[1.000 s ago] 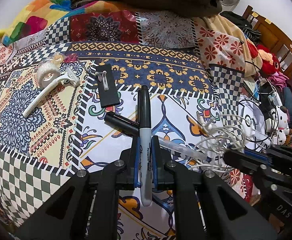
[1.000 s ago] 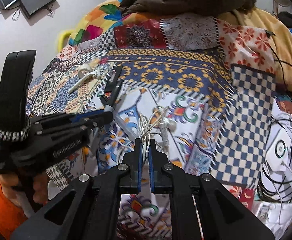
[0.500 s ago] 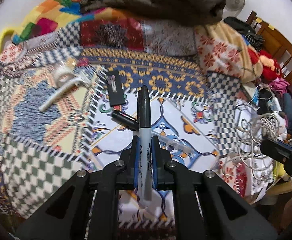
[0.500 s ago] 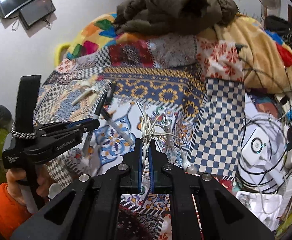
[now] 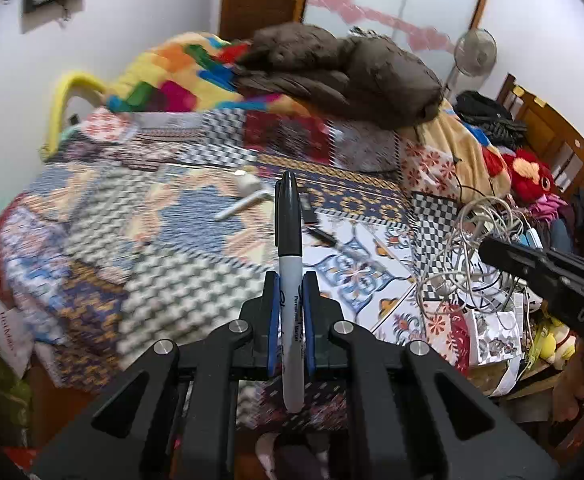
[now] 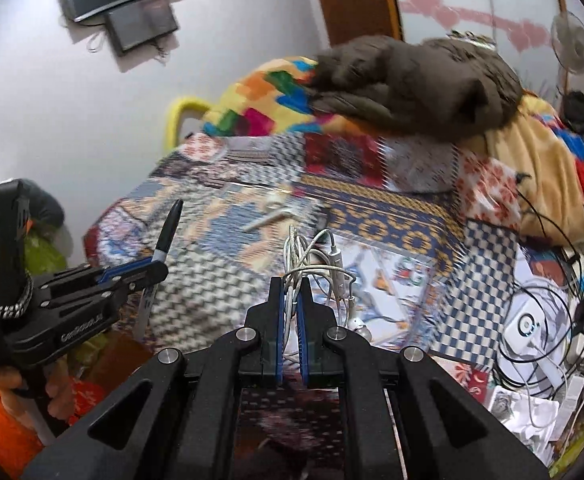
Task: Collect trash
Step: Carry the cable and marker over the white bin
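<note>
Well above the bed's near edge (image 5: 140, 344), left claw (image 5: 290, 280) grips a marker (image 5: 290, 240), right claw (image 6: 290, 292) a tangled cable (image 6: 316, 264).

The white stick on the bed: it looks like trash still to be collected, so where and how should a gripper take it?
My judgement: grip the white stick at mid-length on its slim straight shaft, coming from above with the jaws across its width. It lies flat on the quilt, slanted, with a bulkier crosspiece at its far end. Blur hides finer detail.
</note>
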The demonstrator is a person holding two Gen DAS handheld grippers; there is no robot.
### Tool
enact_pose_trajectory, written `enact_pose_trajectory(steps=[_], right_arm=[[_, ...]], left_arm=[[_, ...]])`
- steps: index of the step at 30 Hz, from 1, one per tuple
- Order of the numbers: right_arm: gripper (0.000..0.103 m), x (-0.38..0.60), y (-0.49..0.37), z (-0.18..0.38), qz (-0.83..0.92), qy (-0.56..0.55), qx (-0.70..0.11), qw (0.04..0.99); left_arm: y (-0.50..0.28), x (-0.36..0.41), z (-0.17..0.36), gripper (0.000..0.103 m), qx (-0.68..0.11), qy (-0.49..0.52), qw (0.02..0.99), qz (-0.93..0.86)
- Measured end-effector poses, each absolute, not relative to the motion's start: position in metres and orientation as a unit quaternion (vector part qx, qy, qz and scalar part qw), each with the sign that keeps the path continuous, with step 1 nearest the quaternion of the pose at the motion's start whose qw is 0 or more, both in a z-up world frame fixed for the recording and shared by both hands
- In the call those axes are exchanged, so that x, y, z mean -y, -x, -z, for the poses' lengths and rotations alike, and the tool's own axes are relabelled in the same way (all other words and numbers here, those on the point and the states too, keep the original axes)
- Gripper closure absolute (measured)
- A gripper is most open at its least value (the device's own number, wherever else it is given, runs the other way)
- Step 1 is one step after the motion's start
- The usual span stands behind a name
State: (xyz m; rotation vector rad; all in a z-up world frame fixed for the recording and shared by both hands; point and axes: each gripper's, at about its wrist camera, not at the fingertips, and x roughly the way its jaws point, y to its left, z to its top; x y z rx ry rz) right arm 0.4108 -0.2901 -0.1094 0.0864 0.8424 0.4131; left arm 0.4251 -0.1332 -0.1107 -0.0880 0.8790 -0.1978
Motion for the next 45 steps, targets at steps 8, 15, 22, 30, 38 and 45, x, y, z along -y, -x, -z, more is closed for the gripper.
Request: enact_pose_trajectory(steps=[8, 15, 22, 30, 38, 45], right_arm=[[0.098, 0.223, -0.368, 0.084, -0.245, -0.010, -0.387, 0.889], [0.098, 0.162, -0.329, 0.081, -0.287, 0.022, -0.384, 0.877], [0.098, 0.100, -0.295, 0.094, -0.332, 0.047, -0.391, 0.857], [0.098, 0.036, -0.263, 0.120, -0.373, 0.080, -0.411, 0.828], [0.098, -0.021, -0.252, 0.170, -0.397, 0.115, -0.462, 0.784], [0.098, -0.061, -0.257, 0.227, -0.400, 0.138, -0.520, 0.742]], left_arm=[[-0.341, 0.066, 0.078, 0.093, -0.391, 0.055, 0.918, 0.042], [-0.272, 0.008, 0.074, 0.093, -0.379, 0.077, 0.922, 0.004], [-0.218, -0.043, 0.090, 0.093, -0.387, 0.100, 0.916, -0.039], [-0.166, -0.097, 0.128, 0.093, -0.413, 0.137, 0.896, -0.085], [-0.138, -0.137, 0.190, 0.093, -0.455, 0.173, 0.864, -0.128], [-0.141, -0.159, 0.256, 0.093, -0.509, 0.208, 0.822, -0.148]])
